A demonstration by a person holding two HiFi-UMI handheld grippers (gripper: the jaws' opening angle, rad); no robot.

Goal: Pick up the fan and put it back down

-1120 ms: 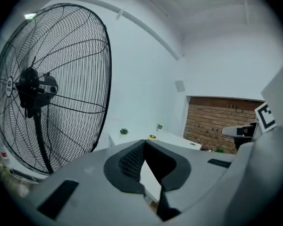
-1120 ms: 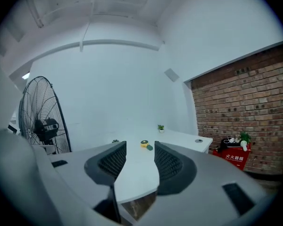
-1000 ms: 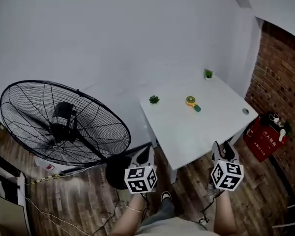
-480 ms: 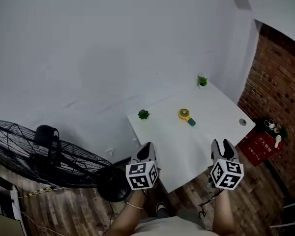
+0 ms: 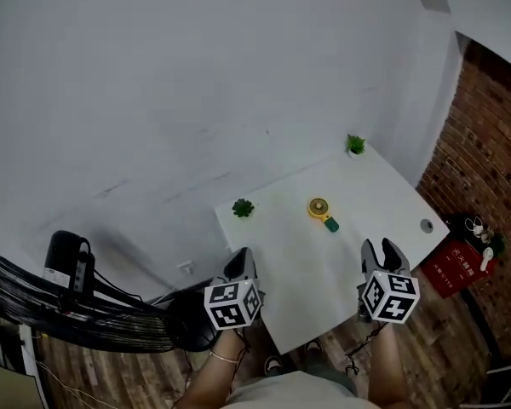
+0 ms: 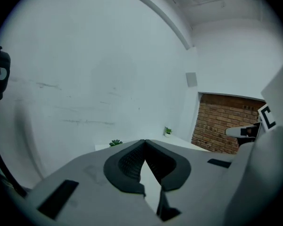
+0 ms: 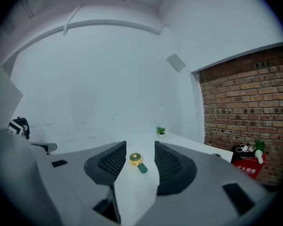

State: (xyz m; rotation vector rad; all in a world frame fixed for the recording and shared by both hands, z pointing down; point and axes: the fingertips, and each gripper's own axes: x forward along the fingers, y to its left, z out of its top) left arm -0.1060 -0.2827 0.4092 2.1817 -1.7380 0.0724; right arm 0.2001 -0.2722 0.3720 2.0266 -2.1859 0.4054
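Fan still on table, lower in head view vs 1s ago.

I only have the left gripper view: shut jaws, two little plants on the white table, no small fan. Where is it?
Observer: The small yellow fan lies on the table, between the near plant and the far plant.
Operator: Right side holding anything?
Observer: No. The right hand-held gripper is open and empty; the fan shows between its jaws, far off.
Operator: Any other fan?
Observer: A big black floor fan sits left of the table.
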